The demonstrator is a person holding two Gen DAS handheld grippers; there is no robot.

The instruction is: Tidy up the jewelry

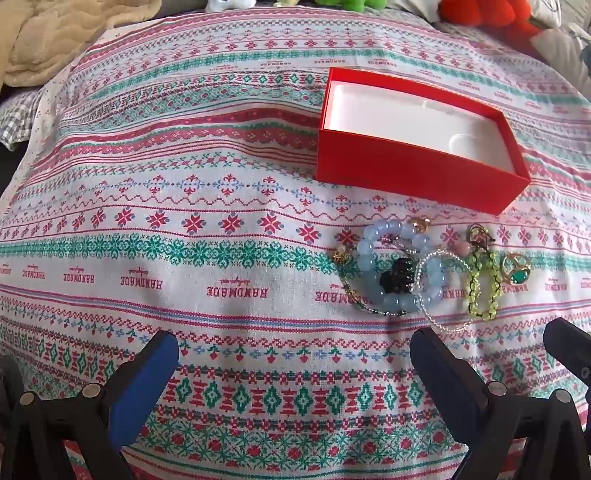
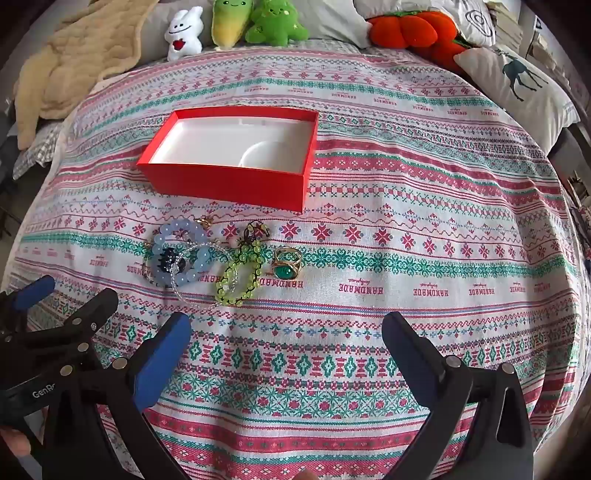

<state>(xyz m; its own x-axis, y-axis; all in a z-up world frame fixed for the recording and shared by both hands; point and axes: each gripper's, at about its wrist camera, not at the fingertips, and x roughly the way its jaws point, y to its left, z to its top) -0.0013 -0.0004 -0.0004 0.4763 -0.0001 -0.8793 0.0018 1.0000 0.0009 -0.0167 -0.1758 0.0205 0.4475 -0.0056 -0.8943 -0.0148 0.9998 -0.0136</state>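
Observation:
An open red box [image 1: 417, 181] [image 2: 225, 184] with a bare white insert sits on the patterned cloth. Just in front of it lies a jewelry pile: a pale blue bead bracelet [image 1: 391, 226] [image 2: 181, 225] with a black charm [image 1: 397, 278], a clear bead bracelet [image 1: 437, 322] [image 2: 192, 295], a yellow-green bead bracelet [image 1: 473, 284] [image 2: 231, 275] and a gold ring with a green stone [image 1: 517, 272] [image 2: 286, 266]. My left gripper [image 1: 293, 350] [image 2: 66, 295] hangs open, near and left of the pile. My right gripper [image 2: 286, 328] is open too, near and right of the pile. Both hold nothing.
The cloth [image 2: 406, 258] covers a bed. Along the far edge lie a beige blanket [image 2: 74, 66], a white plush [image 2: 183, 35], two green plush toys [image 2: 275, 26], an orange plush [image 2: 410, 29] and a deer pillow [image 2: 517, 85].

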